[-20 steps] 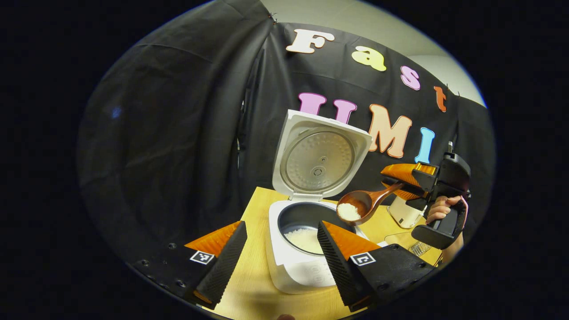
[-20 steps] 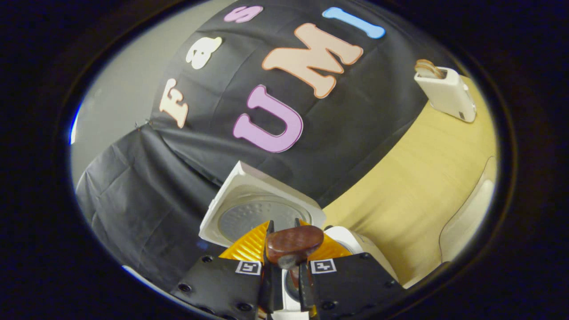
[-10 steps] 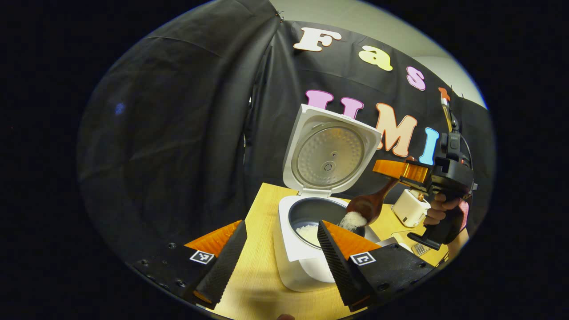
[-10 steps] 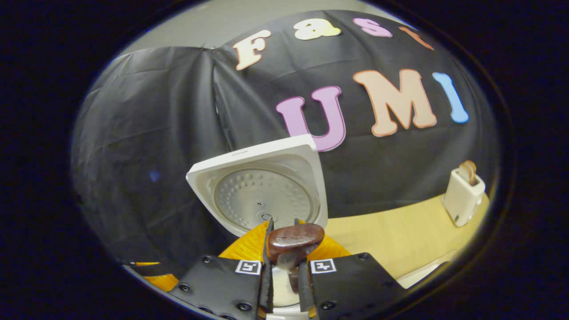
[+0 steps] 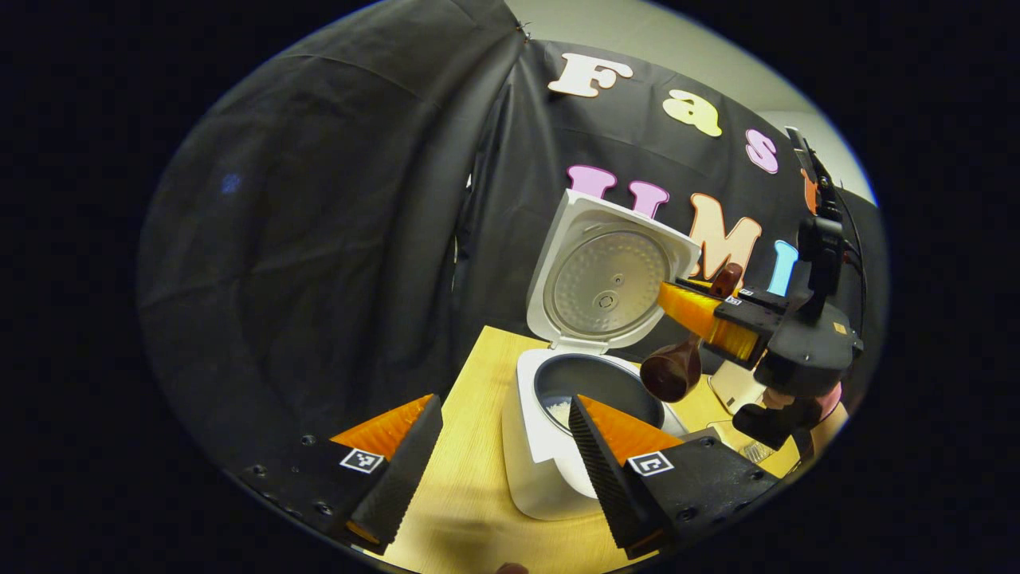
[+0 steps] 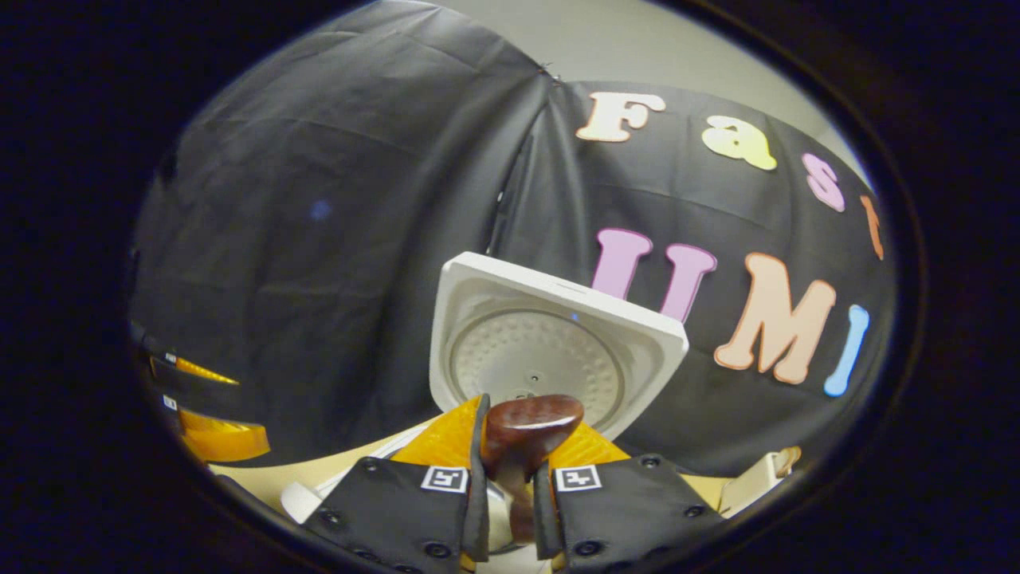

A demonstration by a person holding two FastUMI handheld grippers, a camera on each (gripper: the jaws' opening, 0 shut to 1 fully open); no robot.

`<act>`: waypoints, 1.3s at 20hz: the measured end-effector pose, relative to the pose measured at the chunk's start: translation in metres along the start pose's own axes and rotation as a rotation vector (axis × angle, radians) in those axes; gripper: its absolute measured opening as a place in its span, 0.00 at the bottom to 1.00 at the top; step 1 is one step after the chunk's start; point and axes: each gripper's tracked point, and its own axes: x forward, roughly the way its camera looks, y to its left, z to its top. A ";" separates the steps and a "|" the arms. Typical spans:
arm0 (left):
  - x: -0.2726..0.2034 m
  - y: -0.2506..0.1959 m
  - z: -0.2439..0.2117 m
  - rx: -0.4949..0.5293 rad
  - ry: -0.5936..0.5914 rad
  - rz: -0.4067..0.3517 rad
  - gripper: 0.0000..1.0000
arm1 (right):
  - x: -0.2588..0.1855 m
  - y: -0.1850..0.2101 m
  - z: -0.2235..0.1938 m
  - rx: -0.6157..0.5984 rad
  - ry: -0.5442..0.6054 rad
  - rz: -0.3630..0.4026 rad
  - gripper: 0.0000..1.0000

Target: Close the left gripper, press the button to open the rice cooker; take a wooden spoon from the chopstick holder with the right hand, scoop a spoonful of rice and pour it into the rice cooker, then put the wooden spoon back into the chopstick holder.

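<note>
The white rice cooker (image 5: 550, 470) stands on the wooden table with its lid (image 5: 610, 283) raised; white rice (image 5: 562, 410) lies in its dark pot. My right gripper (image 5: 687, 309) hovers over the pot's right side, shut on the handle of a brown wooden spoon (image 5: 672, 375), whose bowl hangs tipped downward above the pot. In the right gripper view the spoon's handle end (image 6: 530, 422) sticks up between my right gripper (image 6: 518, 454) fingers, with the lid (image 6: 550, 351) behind. My left gripper (image 5: 504, 418) is open in front of the cooker, holding nothing.
The white chopstick holder (image 5: 731, 388) stands on the table (image 5: 466, 383) behind my right gripper, partly hidden; it also peeks in as the chopstick holder (image 6: 753, 478). A clear container (image 5: 749, 446) sits at the right. A hand (image 5: 829, 399) holds the right gripper. Black cloth walls the back.
My right gripper has rolled and risen, turning the spoon from level to bowl-down; the rice has left the spoon and dropped into the pot. My left gripper stayed open.
</note>
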 end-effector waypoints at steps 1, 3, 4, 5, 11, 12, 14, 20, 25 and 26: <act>-0.001 0.002 0.000 0.000 0.000 0.006 0.95 | 0.000 0.006 -0.001 -0.033 -0.007 0.004 0.25; -0.003 0.006 -0.001 0.000 0.000 0.016 0.95 | 0.001 0.012 -0.005 -0.076 -0.011 0.007 0.25; -0.004 0.006 -0.002 -0.004 0.000 0.018 0.91 | 0.001 0.015 -0.009 -0.075 -0.007 0.017 0.25; -0.004 0.005 -0.001 -0.009 0.000 0.018 0.95 | 0.001 0.019 -0.011 -0.056 0.002 0.031 0.24; -0.004 -0.002 -0.001 -0.001 -0.006 0.006 0.95 | -0.005 -0.009 -0.007 0.061 0.014 0.006 0.24; -0.003 -0.004 -0.001 0.004 -0.005 0.000 0.94 | -0.007 -0.018 -0.006 0.089 0.012 -0.002 0.24; -0.003 -0.014 0.001 0.014 -0.006 -0.017 0.95 | -0.014 -0.041 -0.005 0.148 0.012 -0.021 0.24; 0.003 -0.052 0.003 0.033 -0.008 -0.083 0.95 | -0.062 -0.136 -0.013 0.234 0.021 -0.157 0.24; 0.003 -0.086 -0.002 0.050 -0.002 -0.119 0.94 | -0.125 -0.228 -0.043 0.298 0.065 -0.288 0.24; 0.003 -0.093 -0.003 0.055 0.000 -0.124 0.95 | -0.137 -0.247 -0.051 0.309 0.073 -0.319 0.24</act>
